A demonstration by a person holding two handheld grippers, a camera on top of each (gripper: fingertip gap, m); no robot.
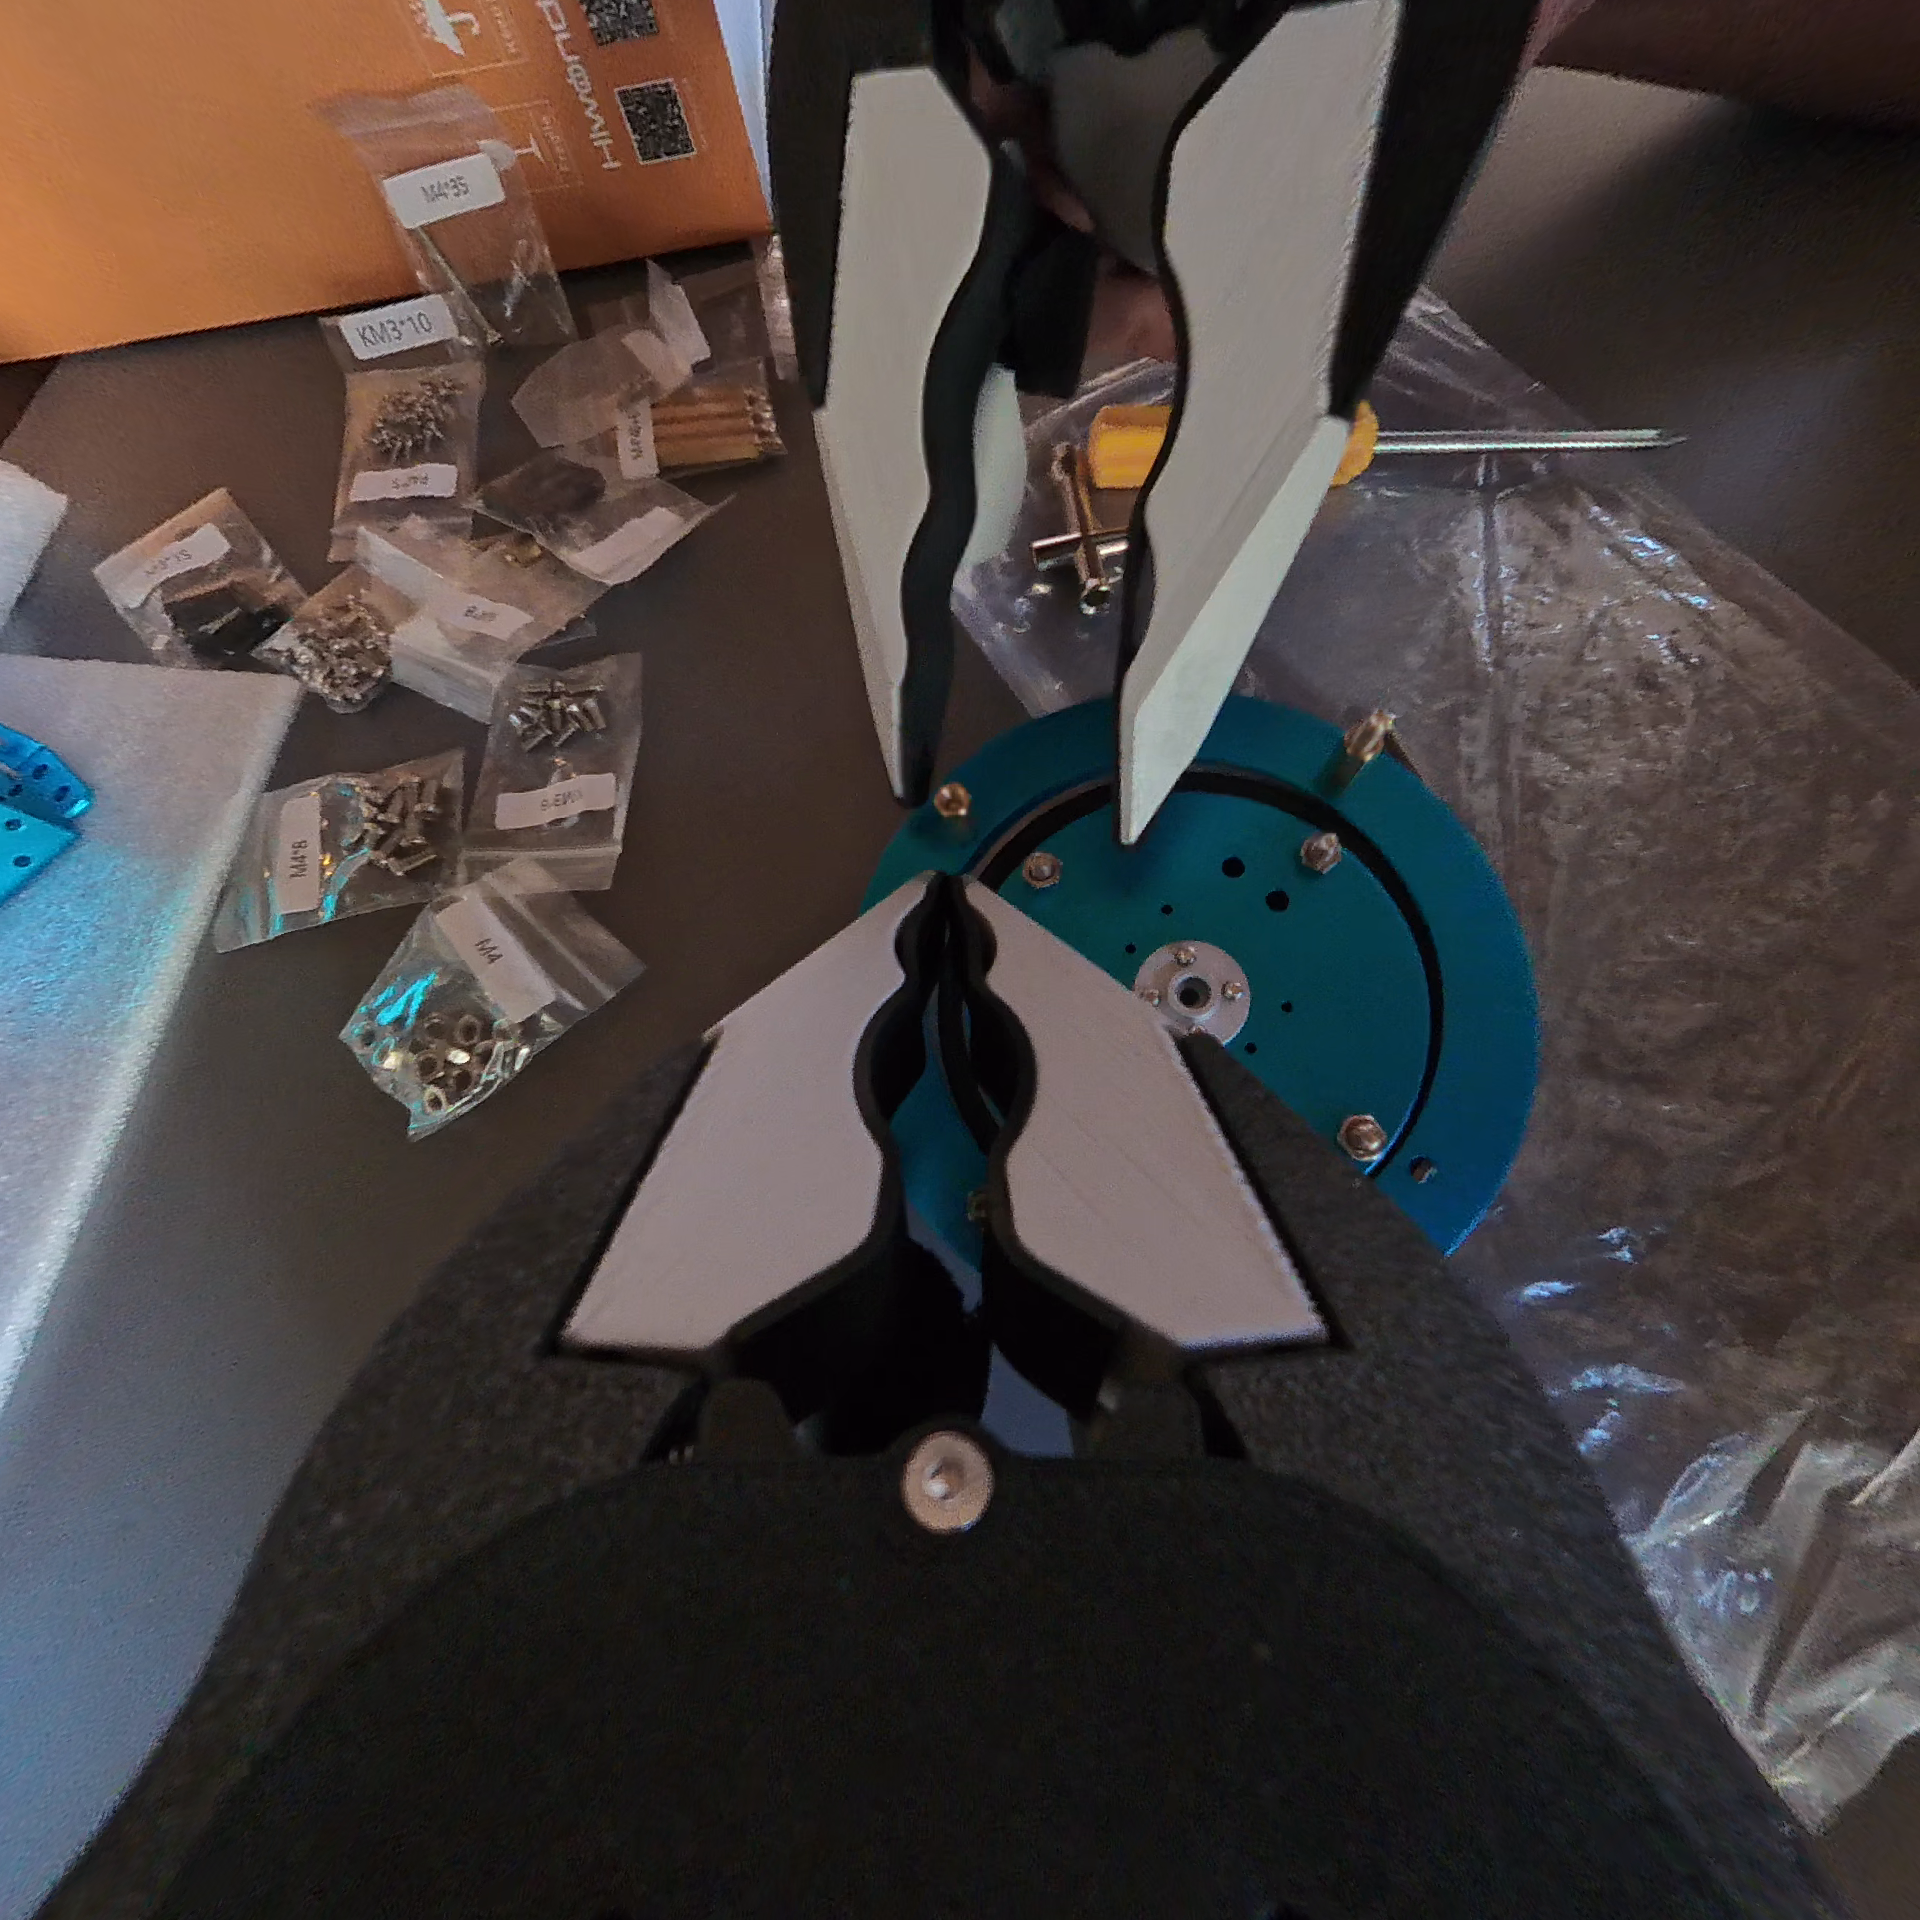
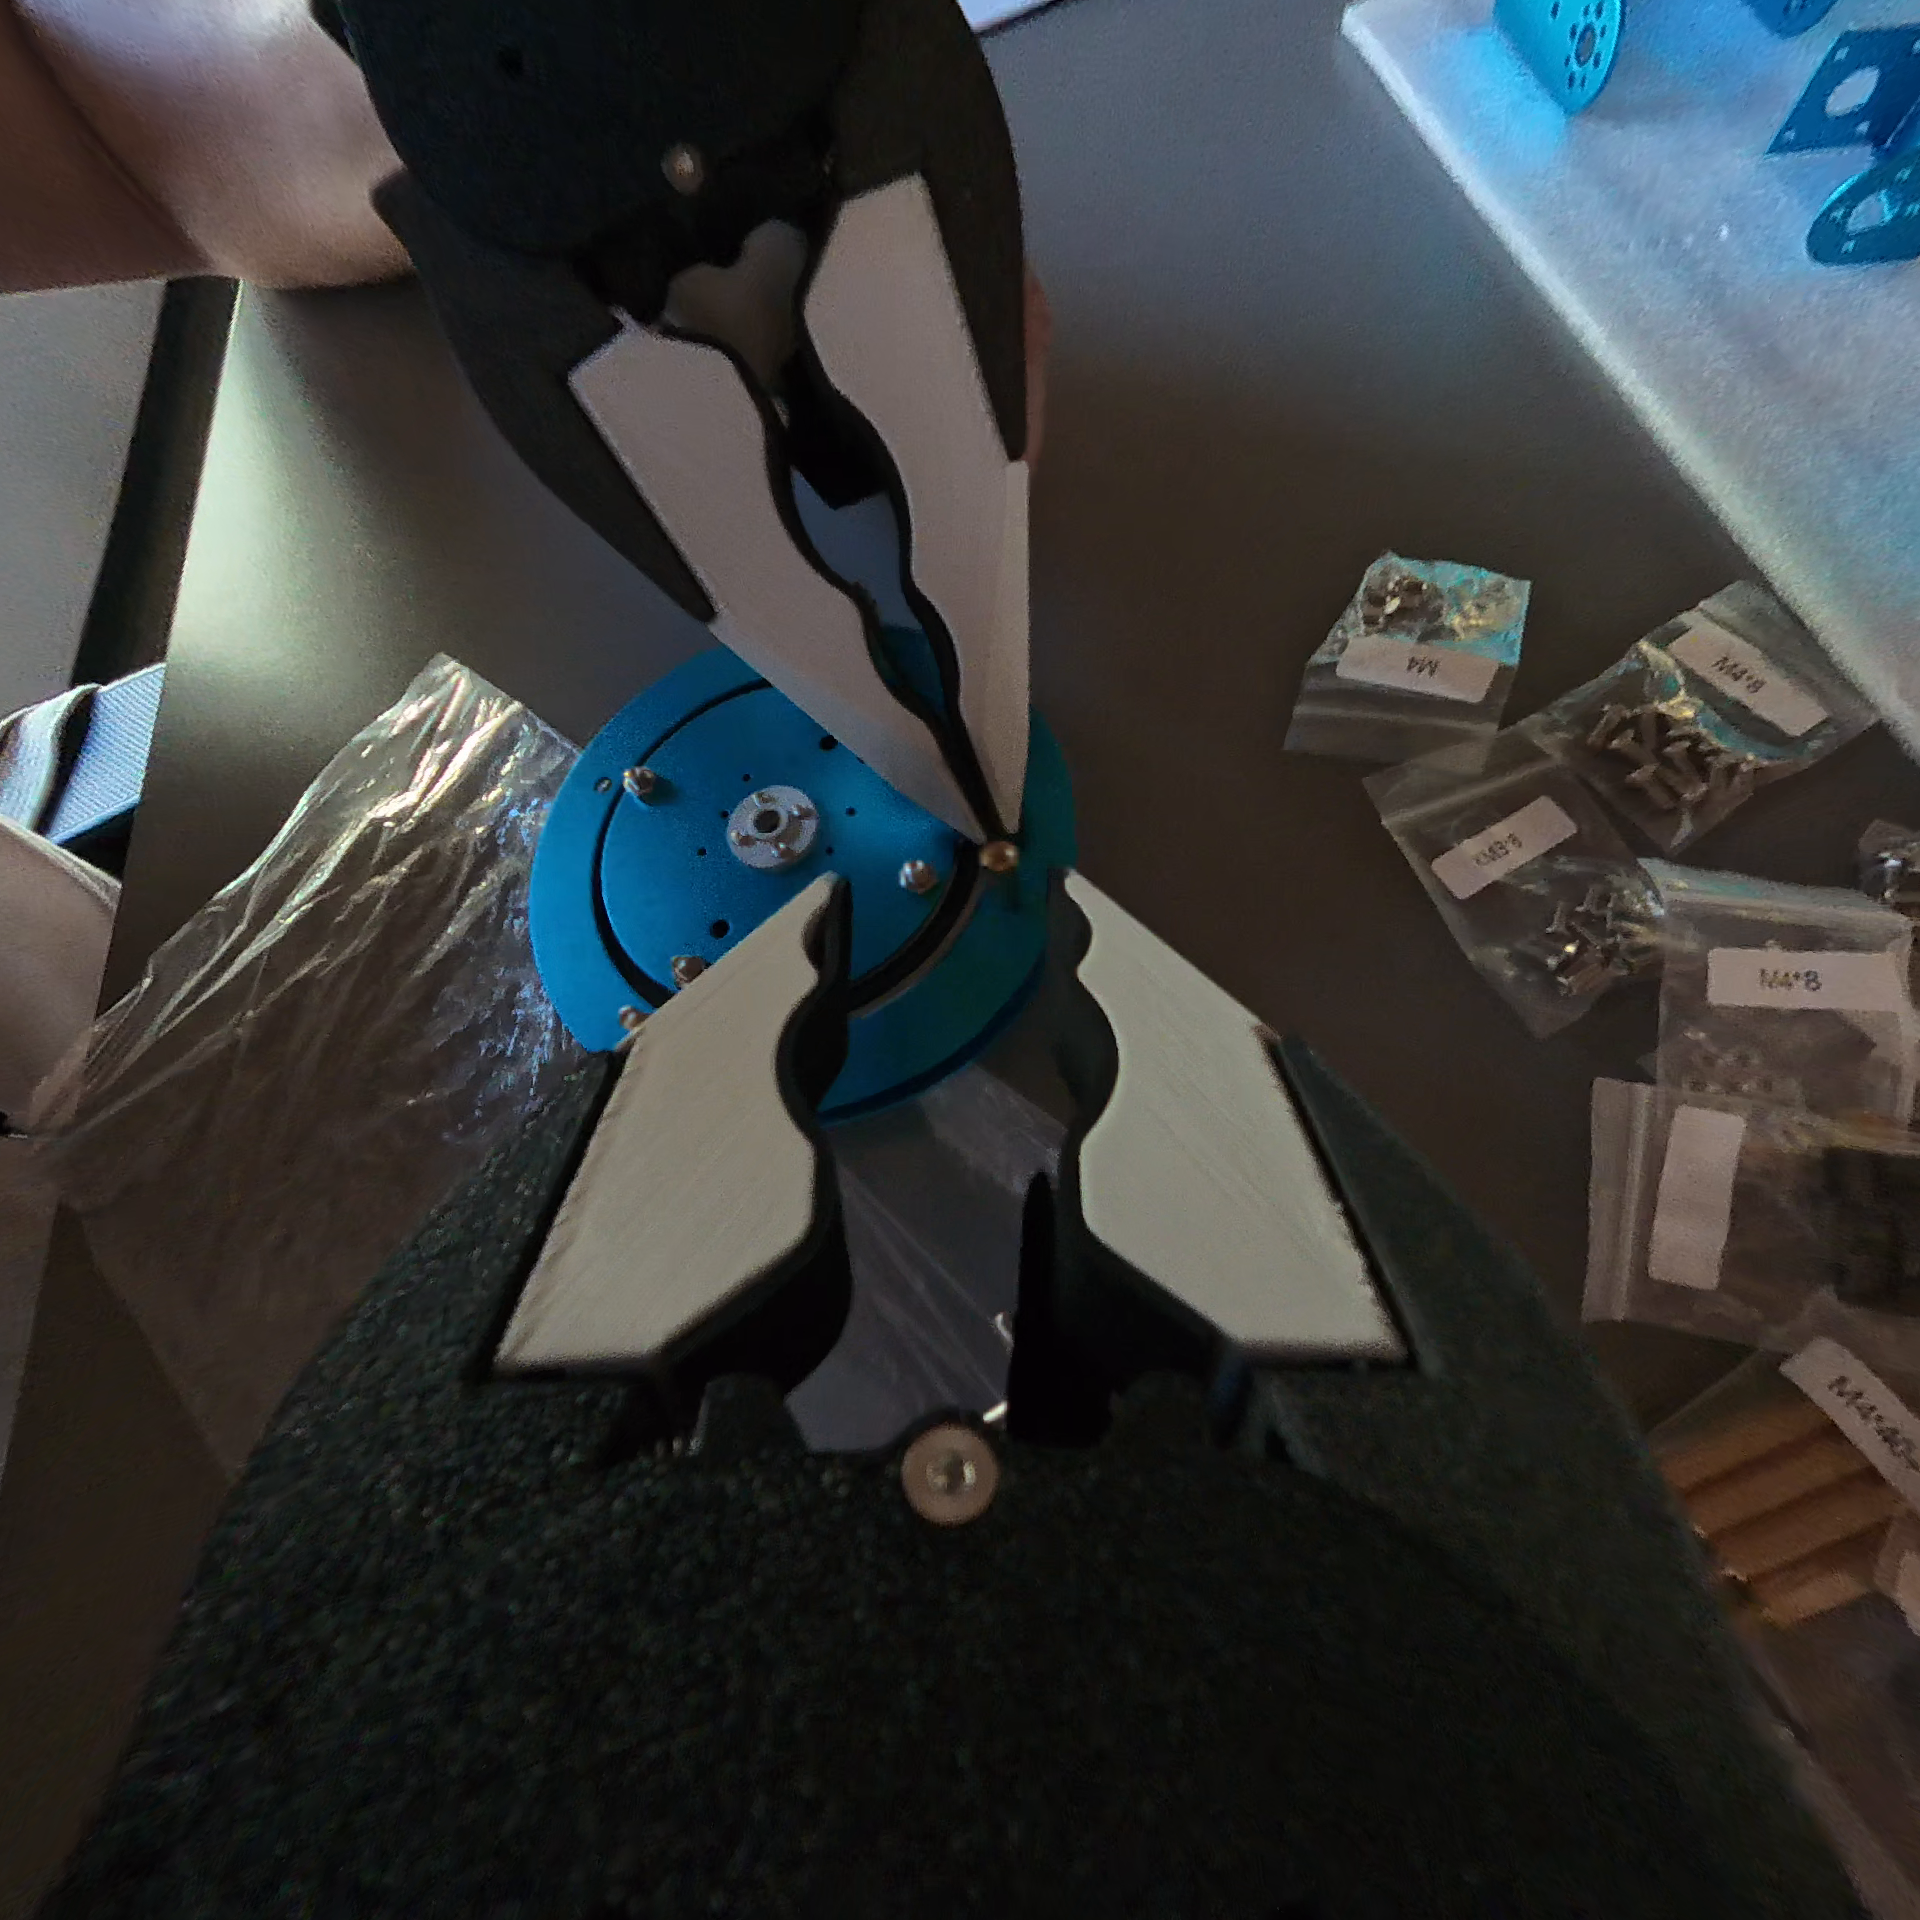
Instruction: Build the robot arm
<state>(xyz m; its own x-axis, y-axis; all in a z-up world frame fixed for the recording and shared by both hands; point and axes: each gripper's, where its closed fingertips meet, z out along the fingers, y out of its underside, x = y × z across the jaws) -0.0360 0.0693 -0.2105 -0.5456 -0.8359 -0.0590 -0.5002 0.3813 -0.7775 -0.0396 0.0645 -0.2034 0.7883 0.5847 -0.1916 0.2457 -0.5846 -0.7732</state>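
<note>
Looking along the left gripper (image 1: 945, 883), its fingertips meet over the near-left rim of a blue round plate (image 1: 1351, 997), beside a brass standoff (image 1: 951, 805); whether anything is pinched between them cannot be made out. From the right wrist view the same gripper (image 2: 992, 831) comes down from above with its tips together right at a brass standoff (image 2: 1000, 854) on the plate's (image 2: 582, 894) rim. The right gripper (image 2: 951, 888) has its fingers apart, holding nothing, with the plate showing in the gap; from the left view it (image 1: 1018, 821) hangs with one tip over the rim and one over the inner disc. Only the left view shows a yellow-handled screwdriver (image 1: 1247, 447), a metal cross wrench (image 1: 1081, 540) and an orange box (image 1: 260, 156) beyond. Only the right view shows blue brackets (image 2: 1860, 135) on white foam (image 2: 1662, 343). Both show the crinkled plastic sheet (image 1: 1662, 831) under the plate and small bags of screws (image 1: 416, 821) on the dark table (image 1: 727, 644). The plate's near edge is hidden behind the fingers.
</note>
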